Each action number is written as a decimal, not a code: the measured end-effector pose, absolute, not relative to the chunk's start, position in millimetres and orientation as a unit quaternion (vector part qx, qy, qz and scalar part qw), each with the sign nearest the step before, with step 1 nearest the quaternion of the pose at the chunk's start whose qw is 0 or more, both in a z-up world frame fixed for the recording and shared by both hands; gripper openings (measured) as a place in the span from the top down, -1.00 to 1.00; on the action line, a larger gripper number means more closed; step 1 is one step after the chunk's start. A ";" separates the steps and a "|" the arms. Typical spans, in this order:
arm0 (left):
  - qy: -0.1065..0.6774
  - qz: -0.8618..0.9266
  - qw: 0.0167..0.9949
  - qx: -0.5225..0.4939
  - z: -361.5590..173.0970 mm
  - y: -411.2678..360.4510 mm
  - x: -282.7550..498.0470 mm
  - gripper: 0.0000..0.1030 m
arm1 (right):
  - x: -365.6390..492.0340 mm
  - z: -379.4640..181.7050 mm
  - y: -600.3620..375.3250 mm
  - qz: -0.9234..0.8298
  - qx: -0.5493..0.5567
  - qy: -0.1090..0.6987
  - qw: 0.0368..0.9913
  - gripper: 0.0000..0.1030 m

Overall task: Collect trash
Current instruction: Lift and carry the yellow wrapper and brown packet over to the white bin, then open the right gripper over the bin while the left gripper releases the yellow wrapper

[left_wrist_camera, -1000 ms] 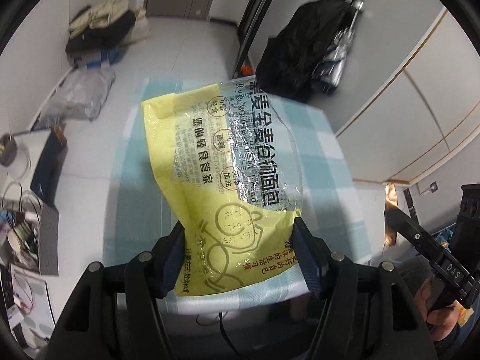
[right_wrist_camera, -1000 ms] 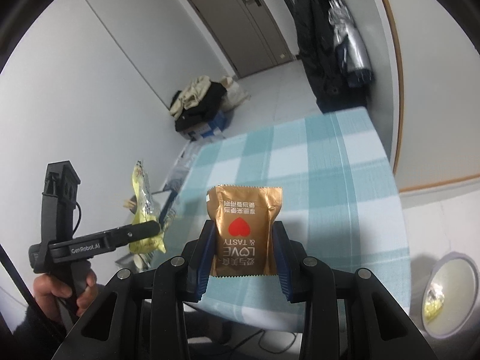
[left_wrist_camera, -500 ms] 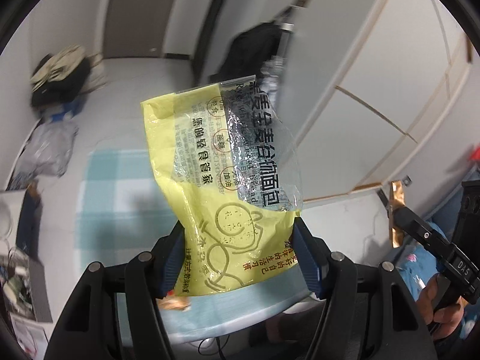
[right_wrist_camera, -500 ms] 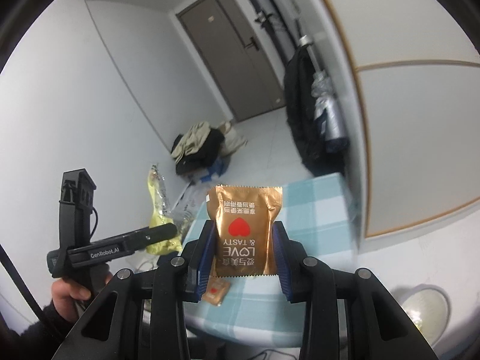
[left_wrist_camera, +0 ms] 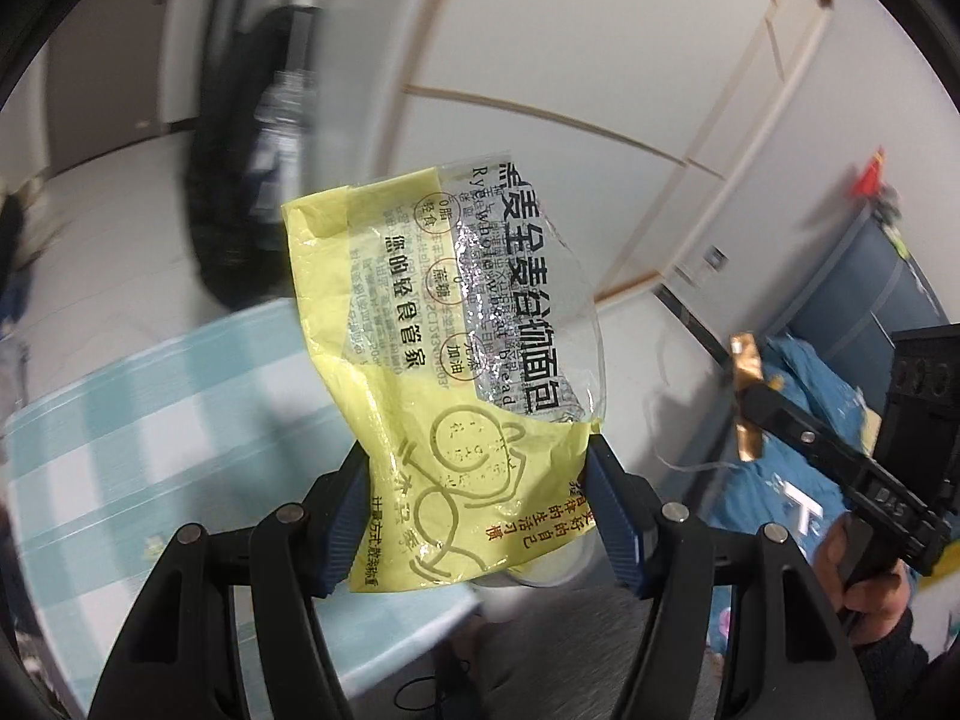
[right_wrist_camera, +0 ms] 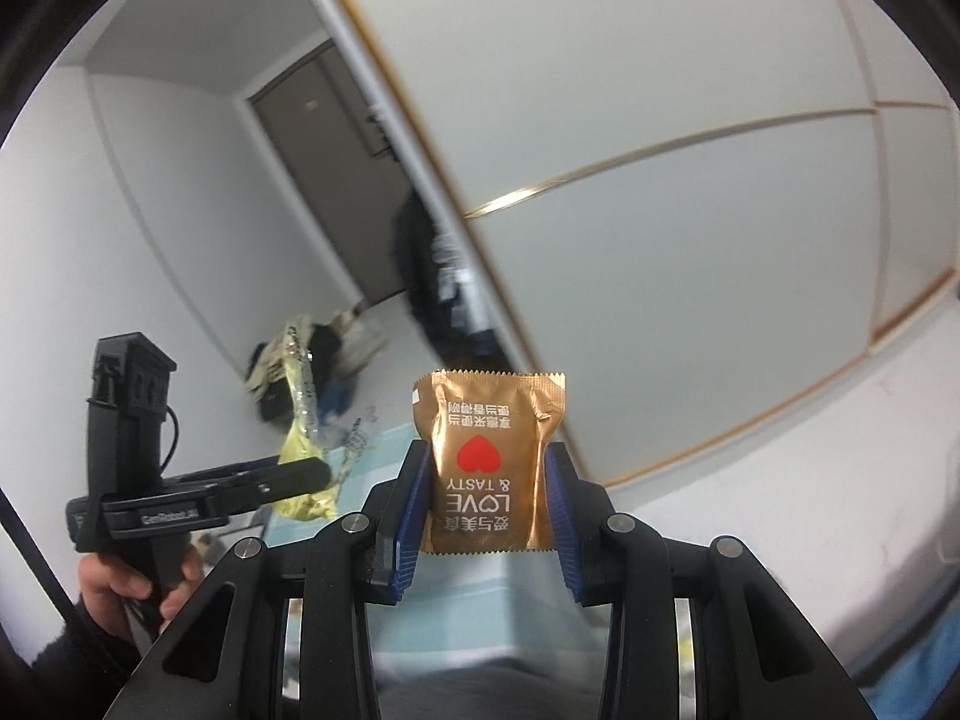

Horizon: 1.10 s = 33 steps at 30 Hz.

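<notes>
My left gripper is shut on a yellow and clear bread wrapper with black print, held upright in the air. My right gripper is shut on a small gold snack packet with a red heart, also held upright. In the left wrist view the right gripper shows at the right edge with the gold packet edge-on. In the right wrist view the left gripper shows at the left with the yellow wrapper edge-on.
A table with a blue and white checked cloth lies below and to the left. A black coat hangs by the white sliding wardrobe doors. A blue bin and blue bag stand at the right. Clothes lie on the floor.
Both grippers have swung up and to the right, away from the table and toward the wardrobe wall, each still holding its wrapper. The table has slid to the lower left of both views.
</notes>
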State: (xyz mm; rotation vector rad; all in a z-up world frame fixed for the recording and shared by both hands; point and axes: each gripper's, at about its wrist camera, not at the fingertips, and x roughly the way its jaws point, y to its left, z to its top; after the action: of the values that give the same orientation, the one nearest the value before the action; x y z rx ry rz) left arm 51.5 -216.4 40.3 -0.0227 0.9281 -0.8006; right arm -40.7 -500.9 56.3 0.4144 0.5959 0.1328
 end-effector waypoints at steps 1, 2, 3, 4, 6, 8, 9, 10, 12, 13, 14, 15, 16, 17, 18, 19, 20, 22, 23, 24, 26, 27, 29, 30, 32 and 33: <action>0.441 -0.387 0.810 -0.008 37.9 -226.5 51.6 -0.22 | -43.6 51.5 -511.8 0.053 0.206 0.295 0.932 0.30; 0.446 -0.397 0.802 -0.006 35.3 -236.9 51.4 -0.22 | -46.0 46.6 -521.8 0.043 0.211 0.298 0.930 0.30; 0.452 -0.406 0.795 -0.003 32.1 -247.0 51.3 -0.22 | -48.2 42.1 -529.2 0.036 0.215 0.301 0.928 0.30; 0.457 -0.413 0.788 -0.001 29.6 -254.7 50.9 -0.22 | -50.5 35.9 -538.5 0.027 0.220 0.306 0.926 0.30; 0.470 -0.428 0.772 0.002 23.0 -273.6 53.5 -0.22 | -53.9 22.8 -555.6 0.010 0.230 0.316 0.921 0.30; 0.484 -0.438 0.757 0.004 14.2 -289.9 55.4 -0.22 | -53.8 13.0 -567.2 -0.003 0.237 0.324 0.916 0.30; 0.489 -0.443 0.751 0.003 11.9 -294.0 54.7 -0.22 | -55.2 5.9 -575.8 -0.011 0.242 0.330 0.913 0.30; 0.496 -0.448 0.744 0.002 8.0 -299.9 55.5 -0.22 | -56.5 1.4 -580.7 -0.016 0.244 0.334 0.910 0.30; 0.509 -0.454 0.732 0.003 -1.7 -311.0 60.9 -0.22 | -58.3 -12.0 -593.7 -0.028 0.252 0.346 0.904 0.30; 0.516 -0.457 0.725 0.004 -7.6 -317.3 63.5 -0.22 | -56.6 -18.2 -597.6 -0.033 0.255 0.351 0.900 0.30; 0.523 -0.460 0.718 0.004 -14.0 -323.6 67.0 -0.22 | -57.8 -22.9 -603.1 -0.037 0.260 0.356 0.897 0.30; 0.530 -0.461 0.711 0.003 -18.8 -327.5 65.7 -0.22 | -57.2 -32.9 -609.0 -0.041 0.267 0.364 0.892 0.29; 0.540 -0.463 0.703 0.002 -25.0 -331.2 65.8 -0.22 | -58.0 -40.0 -612.7 -0.044 0.271 0.369 0.888 0.29; 0.549 -0.465 0.694 -0.001 -31.4 -335.0 66.5 -0.22 | -56.7 -49.8 -617.0 -0.048 0.275 0.378 0.883 0.29; 0.558 -0.467 0.686 -0.003 -37.5 -338.7 67.8 -0.22 | -54.2 -60.0 -619.9 -0.050 0.280 0.387 0.877 0.29; 0.567 -0.468 0.678 -0.004 -44.4 -342.9 70.6 -0.21 | -52.7 -68.1 -622.5 -0.051 0.285 0.394 0.873 0.29; 0.575 -0.468 0.670 -0.004 -50.1 -346.4 70.7 -0.21 | -55.0 -76.3 -628.7 -0.053 0.289 0.402 0.867 0.29; 0.592 -0.467 0.657 -0.006 -61.6 -352.0 72.7 -0.21 | -52.4 -95.7 -633.8 -0.056 0.299 0.418 0.856 0.29; 0.601 -0.465 0.650 -0.006 -69.6 -354.8 74.7 -0.21 | -50.4 -105.6 -635.7 -0.057 0.301 0.427 0.850 0.29; 0.609 -0.464 0.643 -0.006 -75.7 -357.2 76.3 -0.21 | -48.6 -115.1 -636.6 -0.058 0.304 0.436 0.845 0.29; 0.629 -0.463 0.625 -0.006 -87.2 -362.3 78.6 -0.21 | -37.3 -136.6 -639.7 -0.059 0.308 0.452 0.835 0.29; 0.636 -0.462 0.618 -0.007 -91.7 -366.2 78.5 -0.21 | -35.6 -143.7 -639.8 -0.060 0.310 0.459 0.830 0.29; 0.651 -0.455 0.607 -0.002 -103.2 -370.6 81.5 -0.21 | -34.3 -162.8 -641.2 -0.057 0.317 0.476 0.818 0.29; 0.656 -0.452 0.604 0.000 -108.2 -373.0 83.1 -0.21 | -31.9 -171.7 -641.0 -0.056 0.318 0.484 0.813 0.29; 0.666 -0.449 0.595 0.001 -115.1 -377.6 84.2 -0.21 | -24.7 -187.8 -640.1 -0.051 0.318 0.502 0.803 0.27; 0.671 -0.448 0.591 0.000 -118.9 -377.8 85.2 -0.21 | -21.8 -198.1 -638.5 -0.048 0.318 0.514 0.795 0.27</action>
State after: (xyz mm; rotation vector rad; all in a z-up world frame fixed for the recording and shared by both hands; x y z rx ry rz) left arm 85.2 -377.8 -118.9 0.0000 1.5618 -1.0421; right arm -21.8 -638.5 -198.1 0.6828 1.1049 -0.1021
